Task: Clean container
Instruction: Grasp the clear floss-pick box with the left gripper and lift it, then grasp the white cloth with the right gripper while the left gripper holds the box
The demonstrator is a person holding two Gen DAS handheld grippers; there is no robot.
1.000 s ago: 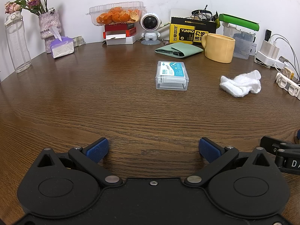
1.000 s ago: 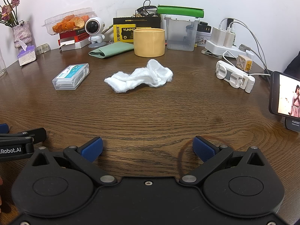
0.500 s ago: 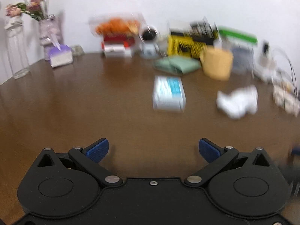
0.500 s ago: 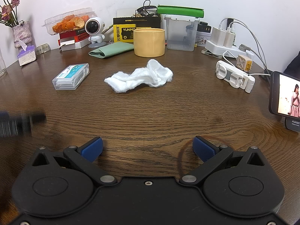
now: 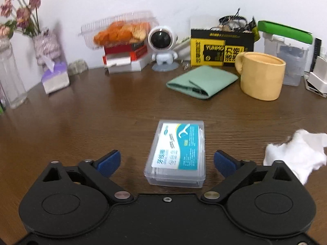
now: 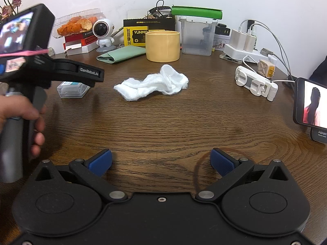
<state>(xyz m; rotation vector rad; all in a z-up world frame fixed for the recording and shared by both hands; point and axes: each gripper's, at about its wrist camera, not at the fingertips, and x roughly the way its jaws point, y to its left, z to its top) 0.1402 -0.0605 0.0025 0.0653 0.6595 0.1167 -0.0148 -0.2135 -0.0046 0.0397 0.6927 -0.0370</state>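
A clear plastic box with a teal label [image 5: 177, 153] lies flat on the wooden table, between the open blue pads of my left gripper [image 5: 166, 161]; the pads do not touch it. The box also shows in the right wrist view [image 6: 71, 89], partly hidden by the left gripper's body [image 6: 61, 69]. A crumpled white cloth [image 6: 152, 85] lies mid-table, ahead of my right gripper [image 6: 161, 161], which is open, empty and low over the table. The cloth also shows at the right edge of the left wrist view [image 5: 296, 153].
A yellow mug [image 6: 162, 46], a folded green cloth [image 6: 120, 54], a clear bin with a green lid [image 6: 197, 36], an astronaut figure [image 6: 103, 34] and stacked boxes stand along the back. Chargers and cables [image 6: 251, 47] and a phone on a stand [image 6: 310, 106] are at the right.
My left gripper has moved forward to the clear box, which now lies between its open pads. It now shows at the left of the right wrist view. The right gripper has not moved.
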